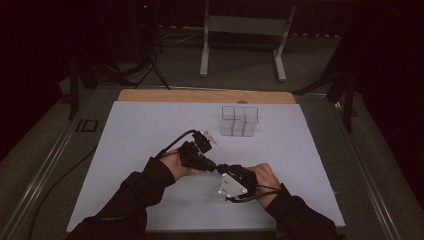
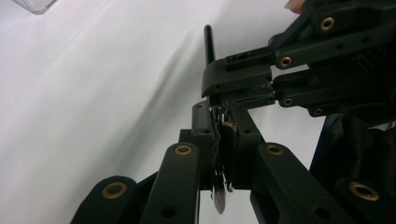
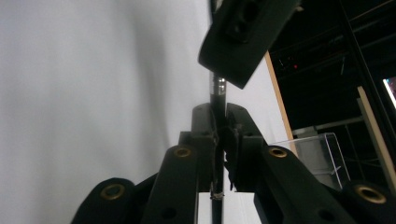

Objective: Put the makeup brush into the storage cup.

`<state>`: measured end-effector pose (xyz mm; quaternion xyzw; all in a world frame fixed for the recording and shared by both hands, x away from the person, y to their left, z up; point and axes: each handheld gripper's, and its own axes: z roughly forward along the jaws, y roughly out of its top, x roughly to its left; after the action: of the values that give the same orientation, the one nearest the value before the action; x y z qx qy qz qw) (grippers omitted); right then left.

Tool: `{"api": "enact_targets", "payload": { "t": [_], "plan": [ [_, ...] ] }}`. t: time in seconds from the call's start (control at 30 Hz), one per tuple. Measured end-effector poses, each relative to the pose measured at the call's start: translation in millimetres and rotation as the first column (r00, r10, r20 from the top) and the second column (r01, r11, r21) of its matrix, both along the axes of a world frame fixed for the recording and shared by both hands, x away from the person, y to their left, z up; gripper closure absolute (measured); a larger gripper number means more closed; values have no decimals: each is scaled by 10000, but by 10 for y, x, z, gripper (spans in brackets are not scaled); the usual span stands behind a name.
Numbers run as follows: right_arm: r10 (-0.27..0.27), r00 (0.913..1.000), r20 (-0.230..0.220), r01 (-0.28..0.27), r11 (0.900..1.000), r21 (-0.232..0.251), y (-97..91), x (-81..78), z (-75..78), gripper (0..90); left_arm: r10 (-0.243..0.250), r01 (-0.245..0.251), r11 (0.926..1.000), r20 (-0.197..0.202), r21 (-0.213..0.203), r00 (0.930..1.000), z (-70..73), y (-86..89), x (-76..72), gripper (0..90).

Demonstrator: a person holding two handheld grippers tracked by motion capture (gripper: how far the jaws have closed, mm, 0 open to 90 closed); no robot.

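Above the near middle of the white counter (image 1: 150, 150), left gripper (image 2: 219, 140) and right gripper (image 3: 219, 135) meet tip to tip, fingers of each clamped on one thin black pen (image 3: 217, 100), its long axis running 12-to-6 through both.

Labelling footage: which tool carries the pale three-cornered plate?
The right tool: the pale plate sits on top of it, beside the person's right hand.
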<state>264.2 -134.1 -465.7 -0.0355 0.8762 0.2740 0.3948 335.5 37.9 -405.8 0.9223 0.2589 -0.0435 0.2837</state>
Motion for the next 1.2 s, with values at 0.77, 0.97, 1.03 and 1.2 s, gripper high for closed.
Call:
{"api": "enact_targets", "payload": {
  "t": [0.77, 0.97, 1.03, 1.2],
  "plan": [
    [-174, 9998, 17, 173, 9993, 337, -146, 60, 147, 837, 1355, -943, 9803, 2436, -1736, 9604, 289, 277, -113, 270],
    [-275, 9996, 40, 271, 9965, 790, -243, 46, 218, 837, 1729, -998, 9613, 2805, -2568, 9441, 331, 470, -131, 137],
    [-371, 9993, -43, 374, 9944, 985, -274, 41, 251, 837, 1849, -1110, 9570, 2689, -2680, 9452, 326, 530, -122, 34],
    [-309, 9994, -174, 332, 9875, 1542, -342, 15, 367, 837, 2366, -1448, 9398, 2833, -3097, 9294, 263, 728, -89, 20]
  ]
}}
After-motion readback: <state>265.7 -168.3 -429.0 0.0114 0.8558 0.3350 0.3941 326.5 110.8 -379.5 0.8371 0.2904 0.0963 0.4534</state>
